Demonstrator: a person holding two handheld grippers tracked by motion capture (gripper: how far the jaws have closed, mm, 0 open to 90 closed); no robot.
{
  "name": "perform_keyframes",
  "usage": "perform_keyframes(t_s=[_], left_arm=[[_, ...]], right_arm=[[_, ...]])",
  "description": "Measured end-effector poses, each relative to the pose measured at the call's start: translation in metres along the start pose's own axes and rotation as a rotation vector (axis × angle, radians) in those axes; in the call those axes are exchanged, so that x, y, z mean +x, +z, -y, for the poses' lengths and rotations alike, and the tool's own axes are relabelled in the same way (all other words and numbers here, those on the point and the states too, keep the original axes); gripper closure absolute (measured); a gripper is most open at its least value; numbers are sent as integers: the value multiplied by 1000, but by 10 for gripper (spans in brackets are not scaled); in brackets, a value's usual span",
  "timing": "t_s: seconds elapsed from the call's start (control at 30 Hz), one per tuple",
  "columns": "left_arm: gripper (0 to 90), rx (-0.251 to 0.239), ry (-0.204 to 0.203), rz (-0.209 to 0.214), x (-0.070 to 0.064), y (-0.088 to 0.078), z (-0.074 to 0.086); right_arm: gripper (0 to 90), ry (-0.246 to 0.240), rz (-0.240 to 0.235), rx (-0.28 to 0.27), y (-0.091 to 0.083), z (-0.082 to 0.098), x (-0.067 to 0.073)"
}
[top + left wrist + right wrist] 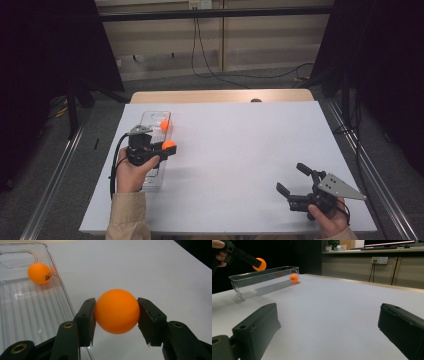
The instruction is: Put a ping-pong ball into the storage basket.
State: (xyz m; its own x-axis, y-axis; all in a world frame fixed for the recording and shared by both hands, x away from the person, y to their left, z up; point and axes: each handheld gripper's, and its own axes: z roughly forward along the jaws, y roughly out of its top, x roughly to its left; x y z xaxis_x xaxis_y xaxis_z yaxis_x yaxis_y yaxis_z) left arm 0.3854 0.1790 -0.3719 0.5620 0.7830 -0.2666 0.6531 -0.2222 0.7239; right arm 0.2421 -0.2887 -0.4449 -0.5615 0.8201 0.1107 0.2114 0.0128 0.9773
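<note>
My left gripper [116,315] pinches a ball [117,311] at its sides, just past the bin's [148,116] right wall at my 10 o'clock, ready to drop beside the second ball [165,125]. My right gripper [292,181] waits wide open, empty.

Orange ball [293,278] inside clear tray [262,285]

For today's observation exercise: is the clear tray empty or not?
Not empty. One orange ball lies inside the clear tray, at its far end.
</note>
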Motion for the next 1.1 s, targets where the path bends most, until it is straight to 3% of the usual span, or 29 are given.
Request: perform_keyframes(t_s=[1.1], left_arm=[[508, -17, -6, -23, 6, -7, 1]], right_arm=[[24, 0, 0, 0, 0, 0, 0]])
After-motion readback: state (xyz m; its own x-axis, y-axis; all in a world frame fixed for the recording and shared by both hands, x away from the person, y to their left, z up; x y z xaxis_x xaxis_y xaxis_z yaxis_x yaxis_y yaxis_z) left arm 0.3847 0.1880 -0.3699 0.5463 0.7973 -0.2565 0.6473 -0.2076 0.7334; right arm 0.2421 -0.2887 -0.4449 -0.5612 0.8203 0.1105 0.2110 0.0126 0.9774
